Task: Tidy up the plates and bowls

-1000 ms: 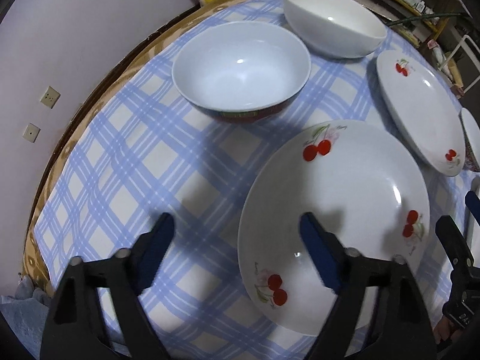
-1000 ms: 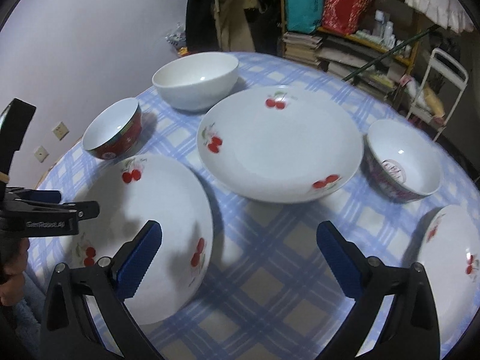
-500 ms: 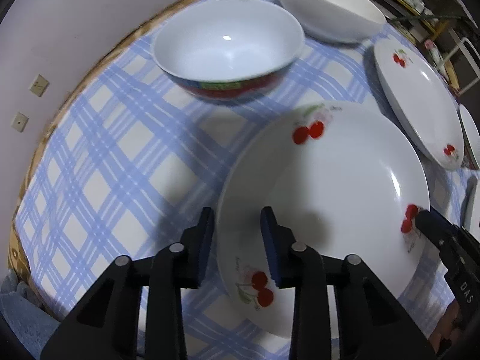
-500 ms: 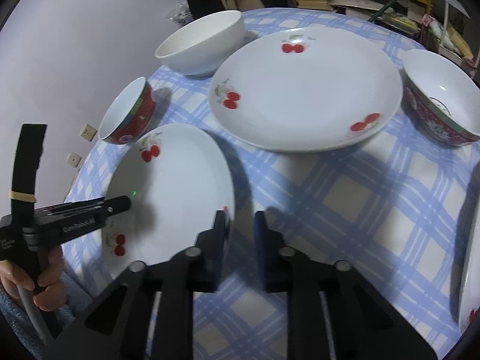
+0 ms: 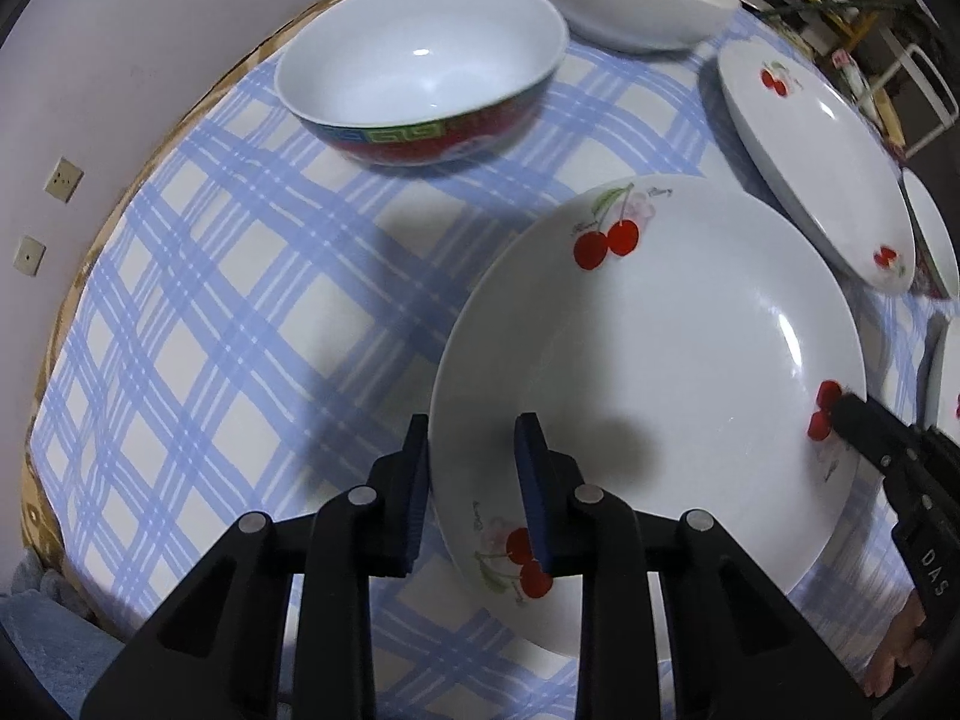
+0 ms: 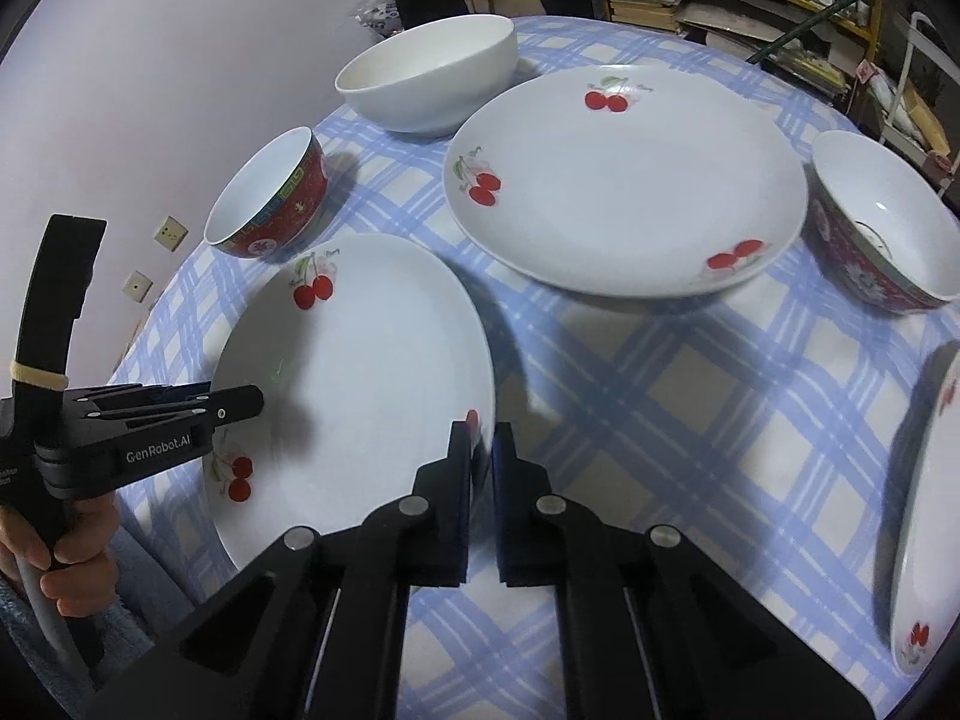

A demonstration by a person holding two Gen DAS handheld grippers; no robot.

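Pinching opposite rims of the cherry plate (image 5: 660, 360), both claws; pink bowl (image 6: 882, 228) only right-view.

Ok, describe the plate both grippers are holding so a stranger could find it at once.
On the round table with the blue checked cloth, look at the near edge, in front of the small red-sided bowl. The white cherry-printed plate there is pinched at opposite rims by the left gripper and right gripper; the larger cherry plate beyond lies untouched.

We see a glossy, smooth ceramic cherry plate (image 5: 690, 348), a matt checked tablecloth (image 5: 228, 312), and matt black plastic on the left gripper (image 5: 474, 474).
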